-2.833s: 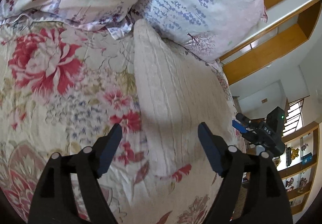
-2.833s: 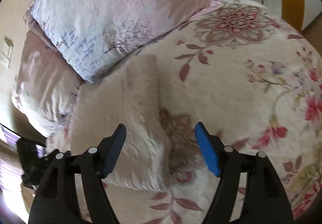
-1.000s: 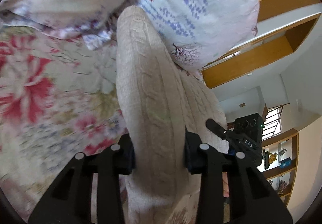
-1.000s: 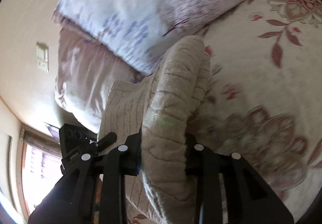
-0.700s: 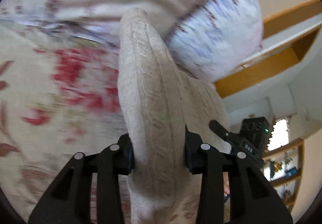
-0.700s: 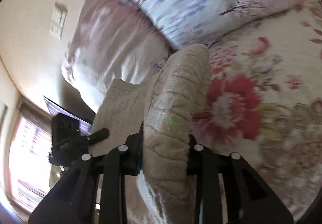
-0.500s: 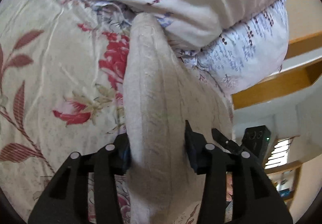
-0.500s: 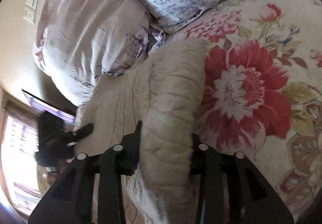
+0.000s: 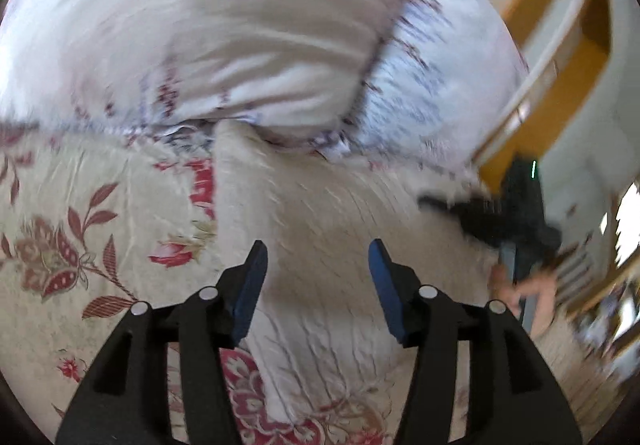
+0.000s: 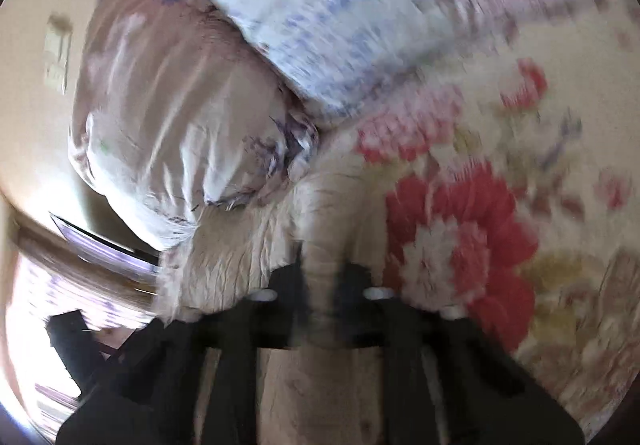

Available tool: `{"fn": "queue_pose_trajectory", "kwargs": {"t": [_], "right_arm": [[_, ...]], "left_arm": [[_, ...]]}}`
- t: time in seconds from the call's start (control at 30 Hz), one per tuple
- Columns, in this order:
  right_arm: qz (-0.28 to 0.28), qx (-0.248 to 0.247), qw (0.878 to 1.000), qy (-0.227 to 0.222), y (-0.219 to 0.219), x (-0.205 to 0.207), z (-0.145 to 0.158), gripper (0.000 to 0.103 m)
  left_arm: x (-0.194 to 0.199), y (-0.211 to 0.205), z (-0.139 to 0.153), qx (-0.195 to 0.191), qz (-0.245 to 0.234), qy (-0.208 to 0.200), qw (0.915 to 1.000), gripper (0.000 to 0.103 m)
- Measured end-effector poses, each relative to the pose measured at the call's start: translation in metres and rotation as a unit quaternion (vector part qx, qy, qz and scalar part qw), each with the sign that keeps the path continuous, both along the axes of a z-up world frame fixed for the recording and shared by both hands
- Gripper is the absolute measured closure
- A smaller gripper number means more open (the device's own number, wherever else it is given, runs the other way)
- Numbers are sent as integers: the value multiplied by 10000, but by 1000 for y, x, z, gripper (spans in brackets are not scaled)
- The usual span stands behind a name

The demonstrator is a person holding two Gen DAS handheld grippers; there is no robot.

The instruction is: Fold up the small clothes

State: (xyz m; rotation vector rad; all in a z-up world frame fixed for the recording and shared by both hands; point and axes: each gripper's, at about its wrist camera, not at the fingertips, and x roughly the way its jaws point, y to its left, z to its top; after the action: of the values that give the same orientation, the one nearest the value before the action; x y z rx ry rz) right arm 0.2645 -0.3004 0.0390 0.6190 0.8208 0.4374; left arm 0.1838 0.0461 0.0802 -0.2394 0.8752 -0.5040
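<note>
A cream cable-knit garment lies spread on the floral bedspread, its far corner against the pillows. My left gripper hovers just above it, jaws opening, blue pads apart and pressing on nothing. In the blurred right wrist view my right gripper is shut on a narrow fold of the same knit garment, which runs up between the dark fingers. The right gripper appears as a dark blur at the garment's right edge in the left wrist view, a hand below it.
Two pillows, one pink-white and one with lilac print, lie right behind the garment. A wooden shelf frame rises at the right. In the right wrist view a wall switch and a bright window show at the left.
The left gripper has let go of the knit fold and opened; the garment now lies flat. The right jaws have narrowed onto a thinner fold. Both grippers moved toward the pillows.
</note>
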Motion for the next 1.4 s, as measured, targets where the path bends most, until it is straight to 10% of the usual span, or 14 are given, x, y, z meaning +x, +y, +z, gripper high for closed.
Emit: {"fn": "queue_pose_trajectory", "kwargs": {"t": [0.33,0.5,0.8,1.2,1.4], "right_arm": [[-458,-1018,9922,553,2,12,-15,89],[-353,-1188,9923,-53,1,-27,12,58],[621,-1910,9778,-594,48,-81,15,57],[59,-2638,9639,-356,57,-105,-10,37],[-690,-2675,9580,-767,38,-136,12,9]], "left_arm": [[-15,-43,-11,1183,-211,-331,9922,43],[-22,-34,-2,1081,-42,-384,9934,40],[-14,-23,-18,1555,527,-28,9864,36],[-28,-15,-39,1355,597,139,9889,26],[-51,-4,-32,1238,717,-64,9897,13]]}}
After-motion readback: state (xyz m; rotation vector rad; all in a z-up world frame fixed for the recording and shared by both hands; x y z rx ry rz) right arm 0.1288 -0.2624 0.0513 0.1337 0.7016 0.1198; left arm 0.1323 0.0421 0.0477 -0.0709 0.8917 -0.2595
